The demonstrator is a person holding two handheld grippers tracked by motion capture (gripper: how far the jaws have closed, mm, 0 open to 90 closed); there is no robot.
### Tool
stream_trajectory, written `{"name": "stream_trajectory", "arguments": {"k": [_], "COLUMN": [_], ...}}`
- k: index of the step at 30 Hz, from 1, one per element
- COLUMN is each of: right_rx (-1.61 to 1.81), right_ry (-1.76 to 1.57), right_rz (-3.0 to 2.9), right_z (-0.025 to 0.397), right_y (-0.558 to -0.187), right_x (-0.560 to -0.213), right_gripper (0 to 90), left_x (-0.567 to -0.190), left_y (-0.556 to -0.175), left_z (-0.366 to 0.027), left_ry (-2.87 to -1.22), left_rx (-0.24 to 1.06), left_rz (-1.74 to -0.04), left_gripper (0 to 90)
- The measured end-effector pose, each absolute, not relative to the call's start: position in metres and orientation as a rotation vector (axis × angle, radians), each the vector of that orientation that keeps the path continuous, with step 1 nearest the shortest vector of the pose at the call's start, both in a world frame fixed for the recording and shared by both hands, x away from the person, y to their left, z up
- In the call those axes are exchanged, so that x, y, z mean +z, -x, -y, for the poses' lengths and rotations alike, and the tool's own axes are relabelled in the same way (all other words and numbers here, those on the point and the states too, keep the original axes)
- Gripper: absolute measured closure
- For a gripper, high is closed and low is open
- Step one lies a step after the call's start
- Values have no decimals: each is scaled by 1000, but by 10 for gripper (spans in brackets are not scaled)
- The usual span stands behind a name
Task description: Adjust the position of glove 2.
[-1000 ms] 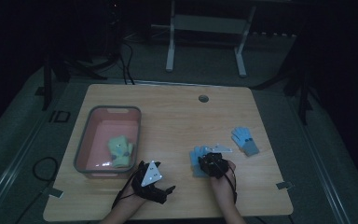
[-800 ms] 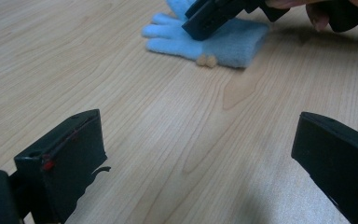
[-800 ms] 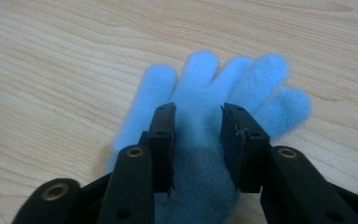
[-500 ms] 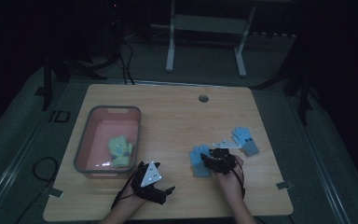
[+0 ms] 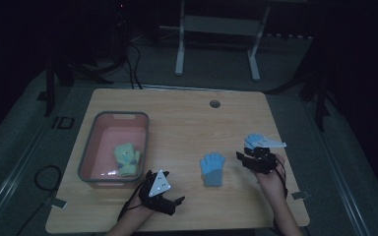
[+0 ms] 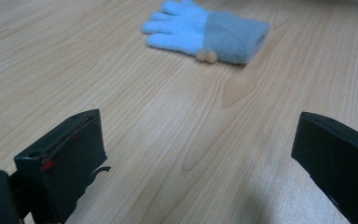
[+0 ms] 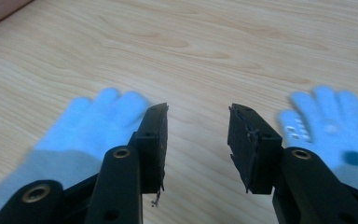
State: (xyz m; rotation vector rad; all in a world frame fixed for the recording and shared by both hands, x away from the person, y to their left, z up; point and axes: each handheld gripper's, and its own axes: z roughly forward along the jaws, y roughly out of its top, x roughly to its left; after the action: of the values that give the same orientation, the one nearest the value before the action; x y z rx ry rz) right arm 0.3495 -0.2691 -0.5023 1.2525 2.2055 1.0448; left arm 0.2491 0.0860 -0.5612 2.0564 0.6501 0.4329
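Glove on the table [image 5: 212, 168]: light blue fingers, grey-blue cuff, two small tan dots at the cuff edge.
Second glove [image 5: 257, 141]: light blue, white dots on it.
Tongs [image 7: 198, 135]: black both sides.
Table [image 5: 187, 123]: pale wood grain.
Bin [image 5: 96, 147]: pink inside, grey rim.
Glove in bin [image 5: 126, 158]: yellow-green.

A pale wooden worktop [image 5: 187, 123] carries a grey-rimmed pink tub [image 5: 97, 142] at its left, one blue glove [image 5: 212, 168] lying flat near the middle, and a second blue glove [image 5: 254, 141] toward its right edge.
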Motion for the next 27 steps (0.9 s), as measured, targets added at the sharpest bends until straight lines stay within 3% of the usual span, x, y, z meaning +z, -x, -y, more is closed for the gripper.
{"name": "stream_trajectory", "arguments": {"k": [6, 27], "right_rx": [1045, 947], "right_ry": [-1271, -1362], "right_rz": [-2196, -2162], "right_z": [301, 350], "right_y": [-364, -405], "right_x": [-508, -528], "right_gripper": [581, 587], "left_x": [-561, -562], "left_y": [-249, -250], "left_z": [-87, -87], "left_ry": [-2052, -2054], "left_rx": [435, 428], "left_rz": [-654, -662], "left_gripper": [29, 29]}}
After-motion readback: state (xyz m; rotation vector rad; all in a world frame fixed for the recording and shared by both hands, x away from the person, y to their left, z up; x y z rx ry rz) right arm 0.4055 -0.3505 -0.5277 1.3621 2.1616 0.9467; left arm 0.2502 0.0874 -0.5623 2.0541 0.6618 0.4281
